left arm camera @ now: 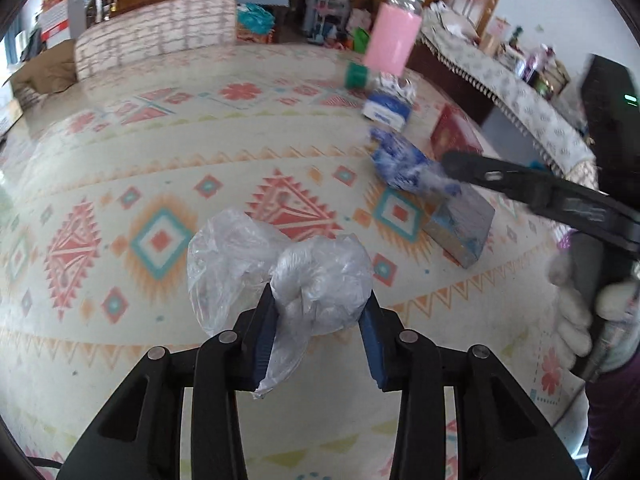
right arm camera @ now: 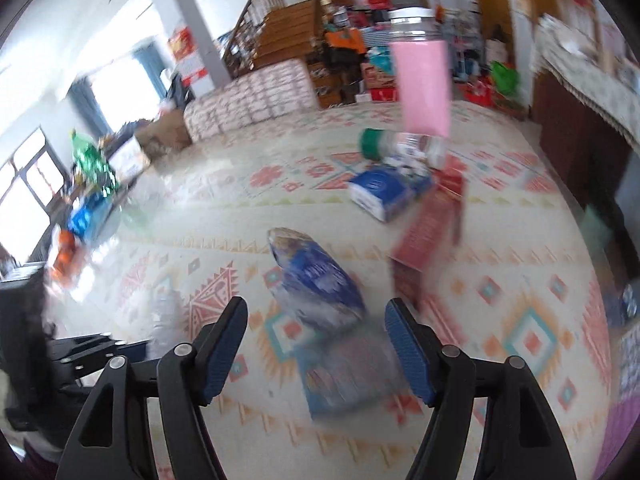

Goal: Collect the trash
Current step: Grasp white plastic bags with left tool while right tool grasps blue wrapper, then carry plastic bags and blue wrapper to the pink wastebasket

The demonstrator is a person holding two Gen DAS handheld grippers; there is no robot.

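In the left wrist view, the left hand-held gripper (left arm camera: 320, 322) sits at lower centre, its blue pads clenched on a crumpled clear plastic bag (left arm camera: 280, 268). The bag bulges above the pads over the patterned rug (left arm camera: 120, 184).

At the right edge of that view, a gloved hand (left arm camera: 576, 312) carries the right hand-held gripper (right arm camera: 316, 344). In the right wrist view its jaws stand released, with nothing gripped. Between and beyond them lie a flat box (right arm camera: 344, 376) and, resting on it, a blue crumpled packet (right arm camera: 316, 276).

Farther up the rug, right of centre, lie a red box (right arm camera: 428, 236), a blue-and-white carton (right arm camera: 380, 192) and a jar with a green lid (right arm camera: 400, 146) on its side. Behind these stands a tall clear container with a pink label (right arm camera: 422, 80). A patterned sofa (right arm camera: 252, 96) occupies the upper middle.
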